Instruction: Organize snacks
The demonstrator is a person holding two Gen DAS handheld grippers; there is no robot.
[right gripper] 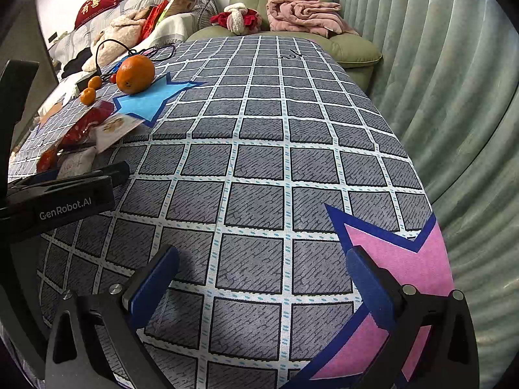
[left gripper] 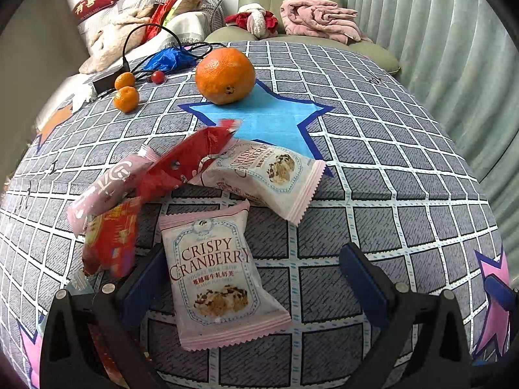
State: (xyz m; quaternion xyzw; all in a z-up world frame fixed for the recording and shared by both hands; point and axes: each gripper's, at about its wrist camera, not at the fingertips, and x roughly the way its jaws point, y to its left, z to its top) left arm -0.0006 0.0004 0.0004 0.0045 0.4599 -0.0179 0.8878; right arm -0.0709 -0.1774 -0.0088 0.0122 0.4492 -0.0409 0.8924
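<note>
Left hand-held gripper [left gripper: 259,278] spread around a white-and-pink cranberry crisp packet [left gripper: 217,275] (label up); right hand-held gripper [right gripper: 262,278] spread over the grid-patterned bench [right gripper: 259,168].

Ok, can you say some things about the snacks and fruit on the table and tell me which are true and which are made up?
1. The big orange sits on the blue star. True.
2. Three Crispy Cranberry packets are on the table. False: two show, the near packet and the far packet.
3. The left gripper is open, with the near packet between its fingers. True.
4. The right gripper holds a red packet. False: it is open and holds nothing, above the checked cloth.
5. Two small oranges lie left of the big orange. True.
</note>
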